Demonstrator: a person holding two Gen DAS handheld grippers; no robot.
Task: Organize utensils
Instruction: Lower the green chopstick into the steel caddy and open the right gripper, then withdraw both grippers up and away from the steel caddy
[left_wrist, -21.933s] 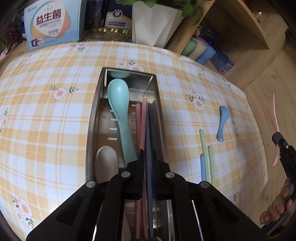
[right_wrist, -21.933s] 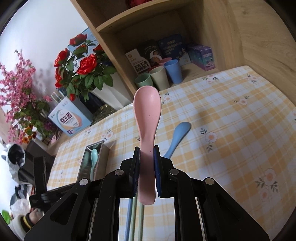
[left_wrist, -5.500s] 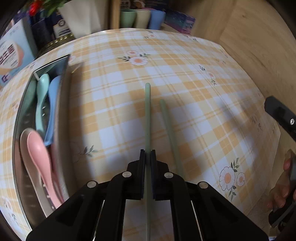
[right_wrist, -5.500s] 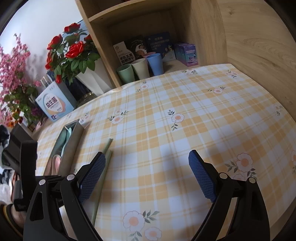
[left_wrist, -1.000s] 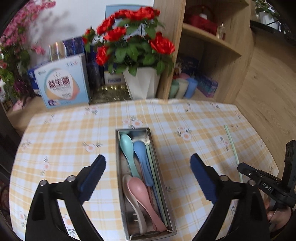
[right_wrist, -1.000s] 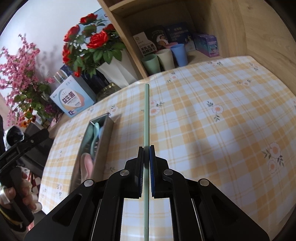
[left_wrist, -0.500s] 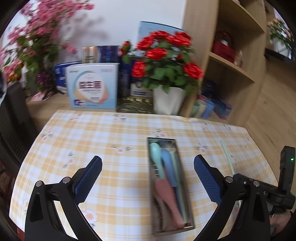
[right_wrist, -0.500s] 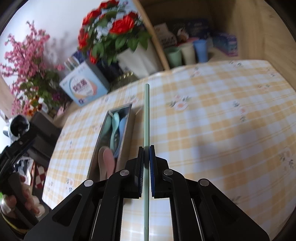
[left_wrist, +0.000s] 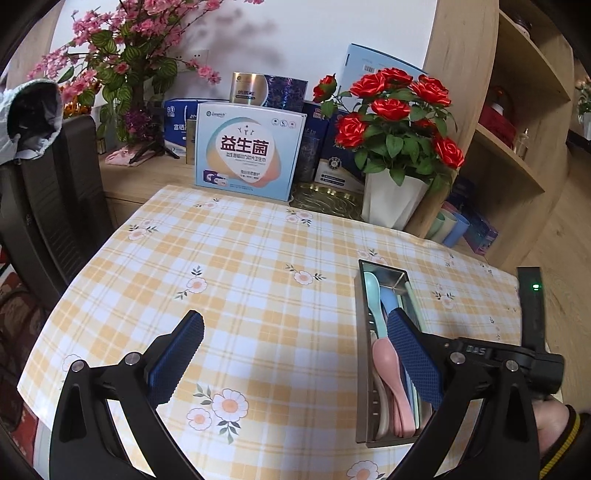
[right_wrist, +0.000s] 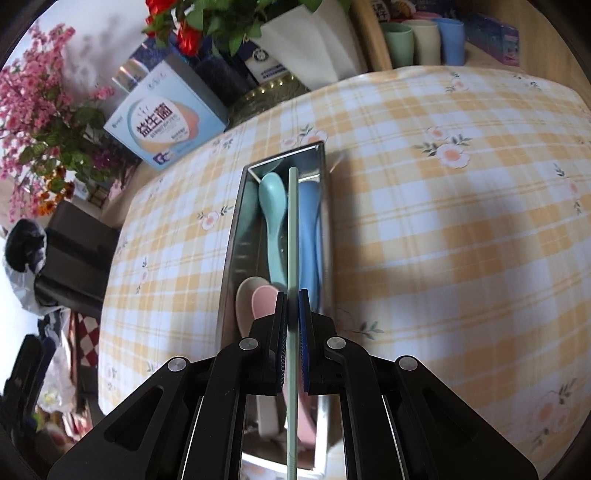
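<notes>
My right gripper (right_wrist: 293, 306) is shut on a pale green chopstick (right_wrist: 292, 229), which points lengthwise along and above the steel tray (right_wrist: 236, 221). Inside the tray lie a teal spoon (right_wrist: 273, 206), a blue spoon (right_wrist: 309, 221), a pink spoon (right_wrist: 263, 299) and a beige spoon (right_wrist: 243, 299). In the left wrist view my left gripper (left_wrist: 295, 354) stands wide open over the checked tablecloth with nothing between its fingers. Its right finger (left_wrist: 413, 362) overlaps the tray (left_wrist: 362, 369) at the right. The right gripper's black body (left_wrist: 532, 332) and a hand (left_wrist: 554, 417) show beyond it.
At the table's back stand a light blue box (left_wrist: 247, 147), a white vase of red roses (left_wrist: 388, 199) and a gold dish (left_wrist: 325, 195). Cups (right_wrist: 421, 37) sit on the low shelf. A black chair (left_wrist: 48, 206) stands left of the table.
The right gripper has swung left and lower, bringing the chopstick from above the bare cloth to over the tray. The left gripper has shifted left, still open, so the tray now sits at its right.
</notes>
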